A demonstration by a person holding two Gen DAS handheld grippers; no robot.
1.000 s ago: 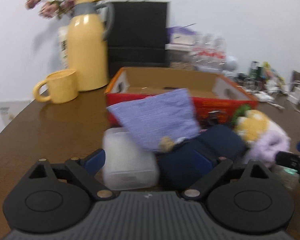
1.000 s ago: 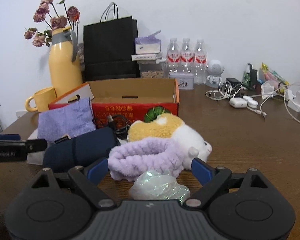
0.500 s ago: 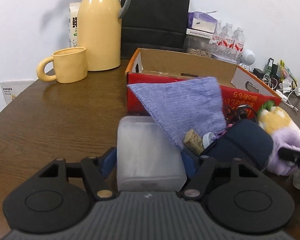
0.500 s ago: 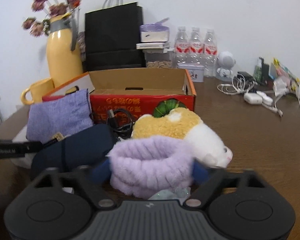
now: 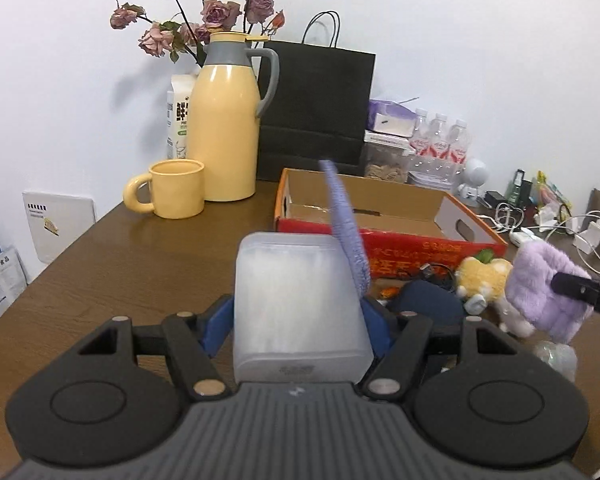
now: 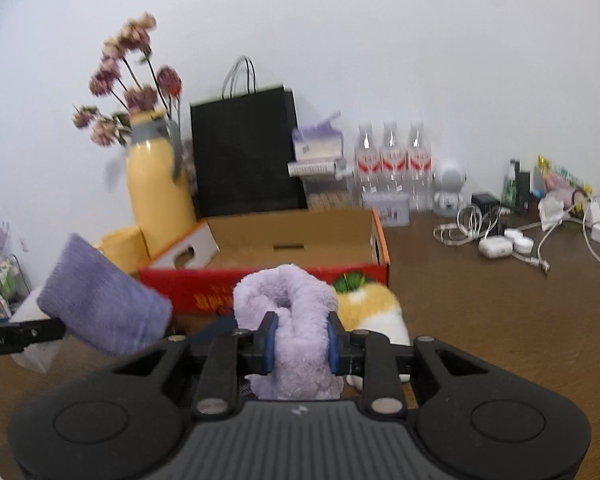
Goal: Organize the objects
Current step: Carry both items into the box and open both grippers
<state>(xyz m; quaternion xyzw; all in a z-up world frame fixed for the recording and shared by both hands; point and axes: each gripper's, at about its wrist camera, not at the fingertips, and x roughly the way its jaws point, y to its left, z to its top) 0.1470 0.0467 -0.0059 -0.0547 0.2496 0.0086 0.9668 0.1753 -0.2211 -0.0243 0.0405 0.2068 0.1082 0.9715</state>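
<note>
My left gripper (image 5: 298, 316) is shut on a frosted white plastic box (image 5: 296, 300) and holds it above the table, with a purple cloth (image 5: 346, 228) draped on its right side. My right gripper (image 6: 300, 338) is shut on a fluffy lilac headband (image 6: 288, 320) and holds it up in front of the open red cardboard box (image 6: 300, 252). The headband (image 5: 544, 294) and right gripper also show at the right of the left wrist view. A yellow-and-white plush toy (image 6: 372, 312) lies before the box. A dark blue pouch (image 5: 428, 304) lies on the table beside the plush.
A yellow thermos (image 5: 226, 128), a yellow mug (image 5: 172, 188), a black paper bag (image 5: 316, 108), water bottles (image 6: 392, 160), a white robot figure (image 6: 448, 188) and chargers with cables (image 6: 500, 240) stand along the back and right. A crinkled plastic wrap (image 5: 556, 356) lies near the plush.
Both grippers closed and rose: the left lifted the plastic box with the purple cloth, the right squeezed the lilac headband and lifted it off the table.
</note>
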